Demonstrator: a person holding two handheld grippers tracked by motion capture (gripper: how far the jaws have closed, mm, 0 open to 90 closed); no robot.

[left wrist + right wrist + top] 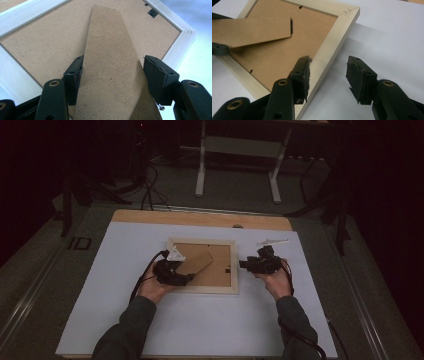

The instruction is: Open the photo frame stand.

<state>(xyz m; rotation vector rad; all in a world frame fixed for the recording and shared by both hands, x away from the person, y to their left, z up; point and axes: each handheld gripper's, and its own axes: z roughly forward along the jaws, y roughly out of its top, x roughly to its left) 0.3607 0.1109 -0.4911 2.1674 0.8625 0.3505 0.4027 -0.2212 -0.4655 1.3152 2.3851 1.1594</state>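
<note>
From the high view, a pale wooden frame (pixel 202 288) is seen lying face down on the white sheet (pixel 200 325) that covers the desk (pixel 200 217), near its middle. A brown stand (pixel 196 264) is seen slanting across the frame's brown back (pixel 220 270). The left tongs (pixel 189 278) are held over the frame's lower left part, at the lower end of the stand. The right tongs (pixel 245 264) are held just off the frame's right edge and are pointed toward it. A small white piece (pixel 272 241) is seen on the sheet beyond the right tongs.

In the left gripper view, the stand (pixel 112 70) is seen running up between the two jaws of the left tongs (pixel 112 75). The left jaw is laid against one edge of the stand and the right jaw against the other, so the stand is pinched across its width. The back (pixel 45 47) and the frame's pale rim (pixel 182 40) are seen beneath.

In the right gripper view, the right tongs (pixel 328 72) are spread, with nothing gripped. The left jaw is seen over the frame's rim (pixel 329 47), the right jaw over the bare sheet (pixel 387 37). The stand (pixel 252 31) is seen at upper left, raised off the back (pixel 287 47), its far end gripped by a jaw of the left tongs (pixel 219 49).
</note>
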